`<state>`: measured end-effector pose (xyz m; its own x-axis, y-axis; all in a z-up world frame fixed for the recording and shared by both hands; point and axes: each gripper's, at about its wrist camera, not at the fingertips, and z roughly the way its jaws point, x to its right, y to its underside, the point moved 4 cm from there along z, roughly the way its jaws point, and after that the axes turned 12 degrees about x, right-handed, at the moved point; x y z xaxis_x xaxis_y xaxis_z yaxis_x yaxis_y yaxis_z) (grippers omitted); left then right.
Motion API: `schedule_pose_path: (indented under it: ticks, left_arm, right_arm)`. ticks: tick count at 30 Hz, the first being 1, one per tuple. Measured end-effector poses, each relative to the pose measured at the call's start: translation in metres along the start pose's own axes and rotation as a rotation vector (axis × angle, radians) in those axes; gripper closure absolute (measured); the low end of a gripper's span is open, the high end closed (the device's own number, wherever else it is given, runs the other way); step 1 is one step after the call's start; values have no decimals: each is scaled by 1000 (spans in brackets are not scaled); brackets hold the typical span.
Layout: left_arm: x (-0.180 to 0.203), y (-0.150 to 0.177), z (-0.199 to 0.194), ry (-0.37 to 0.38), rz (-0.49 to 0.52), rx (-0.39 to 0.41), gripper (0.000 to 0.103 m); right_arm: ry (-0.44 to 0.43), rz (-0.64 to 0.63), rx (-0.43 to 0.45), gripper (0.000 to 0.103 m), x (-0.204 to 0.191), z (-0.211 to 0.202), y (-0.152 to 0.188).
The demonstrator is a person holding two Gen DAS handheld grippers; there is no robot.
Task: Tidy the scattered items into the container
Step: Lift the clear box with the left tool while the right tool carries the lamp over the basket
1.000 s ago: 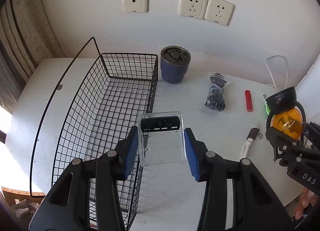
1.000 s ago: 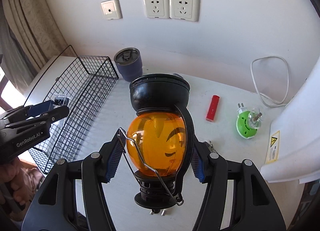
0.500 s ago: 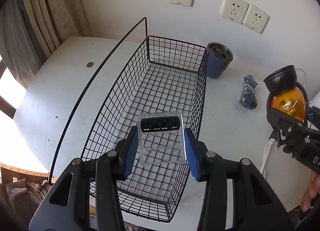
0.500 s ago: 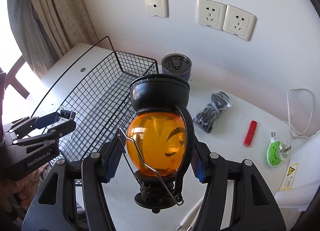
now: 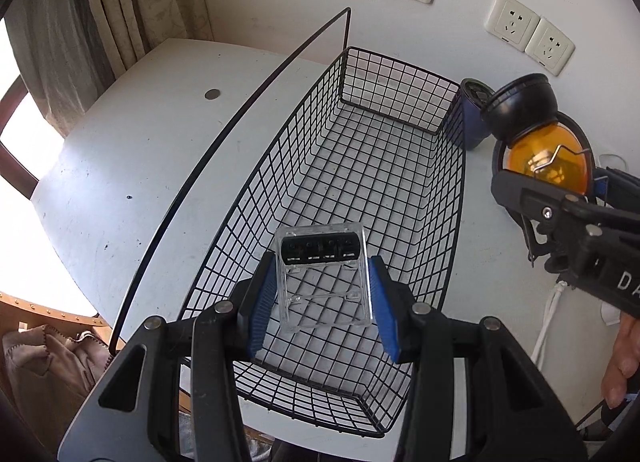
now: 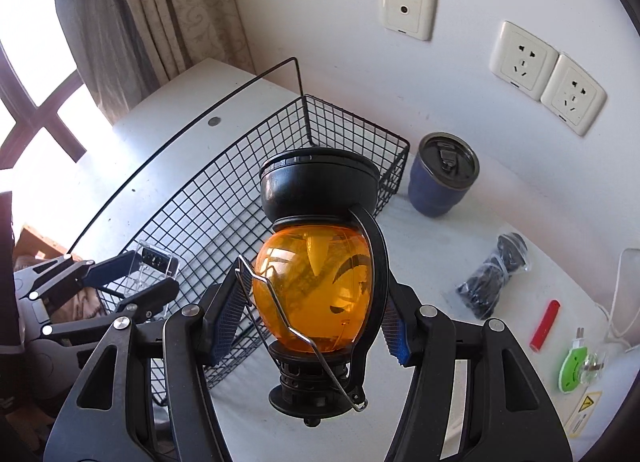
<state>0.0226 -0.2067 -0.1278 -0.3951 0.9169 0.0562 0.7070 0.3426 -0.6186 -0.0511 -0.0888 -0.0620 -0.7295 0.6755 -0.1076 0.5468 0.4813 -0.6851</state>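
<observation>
a clear case (image 5: 323, 276) is clamped between the left gripper (image 5: 322, 296) pads and held above the basket (image 5: 456, 230) floor, seemingly for release inside. an orange lantern (image 6: 316, 290) is pinched by the right gripper (image 6: 310, 324) beside the rim, apparently queued next. farther off, a cup (image 6: 442, 174), cable bundle (image 6: 494, 276) and red stick (image 6: 545, 324) are left on the table (image 5: 132, 166).

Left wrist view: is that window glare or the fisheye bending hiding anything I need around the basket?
Left wrist: window blown out, but wire basket and clear case stay sharp; rims bow. Right wrist: lantern blocks the basket's middle.
</observation>
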Motion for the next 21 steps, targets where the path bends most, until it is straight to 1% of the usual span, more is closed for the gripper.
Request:
schedule_pose_path:
  ticks: [5, 10, 21]
  left_arm:
    - [-4, 9, 5, -10, -17, -21, 63]
    - [-6, 13, 9, -21, -36, -32, 63]
    - [-16, 14, 24, -50, -79, -60, 62]
  right_arm:
    - [-39, -43, -19, 42, -15, 16, -7]
    - [-72, -64, -44, 42, -25, 29, -6]
    - [-115, -88, -93, 42, -37, 55, -6]
